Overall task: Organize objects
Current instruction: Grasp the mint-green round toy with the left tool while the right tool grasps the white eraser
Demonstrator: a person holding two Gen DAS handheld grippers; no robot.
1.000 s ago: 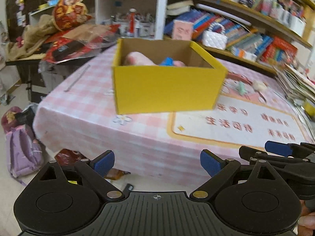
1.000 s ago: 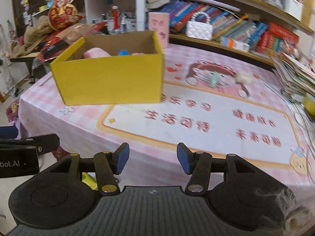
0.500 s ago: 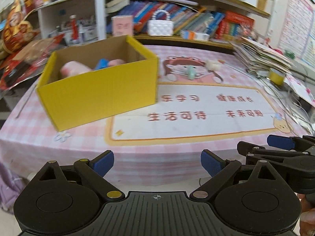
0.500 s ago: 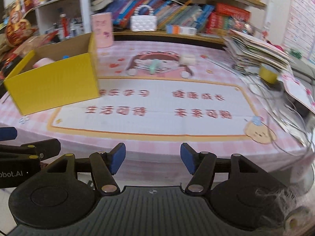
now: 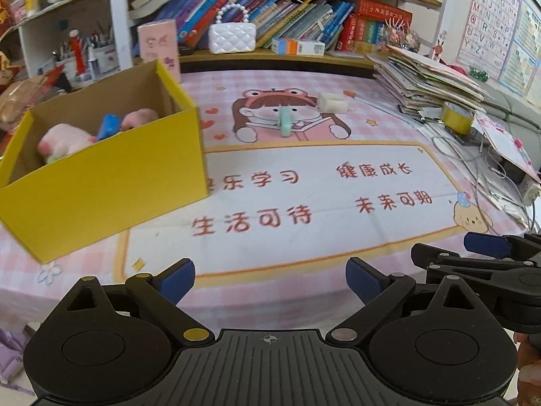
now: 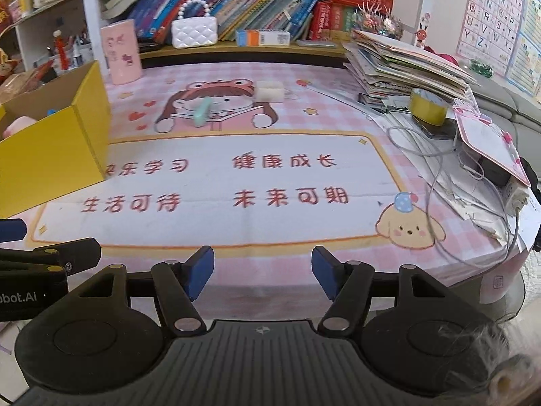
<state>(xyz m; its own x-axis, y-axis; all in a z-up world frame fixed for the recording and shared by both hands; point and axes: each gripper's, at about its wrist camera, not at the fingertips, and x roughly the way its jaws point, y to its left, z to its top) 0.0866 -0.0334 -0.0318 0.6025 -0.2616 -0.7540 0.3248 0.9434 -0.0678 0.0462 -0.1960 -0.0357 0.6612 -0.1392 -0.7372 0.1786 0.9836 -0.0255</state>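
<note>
A yellow cardboard box [image 5: 104, 182] [image 6: 50, 155] stands at the table's left, holding a pink plush toy [image 5: 64, 140] and a blue item [image 5: 109, 126]. On the mat's far side lie a mint-green clip [image 5: 285, 121] [image 6: 202, 111] and a white block [image 5: 332, 102] [image 6: 269, 90]. My left gripper [image 5: 270, 279] hangs open and empty off the table's near edge. My right gripper [image 6: 263, 272] is also empty, its jaws opening; it shows in the left wrist view at the right edge [image 5: 487, 245].
A printed pink mat [image 6: 236, 182] covers the table. A stack of papers [image 6: 405, 64], a yellow tape roll [image 6: 427, 106] and cables [image 6: 439, 169] crowd the right side. Bookshelf with a white handbag [image 6: 194, 32] and pink cup [image 6: 121, 54] runs behind.
Both views have swung rightward: the yellow box slid from centre to the left, and the mat, clip and block came into view. The right gripper's jaws have spread wider.
</note>
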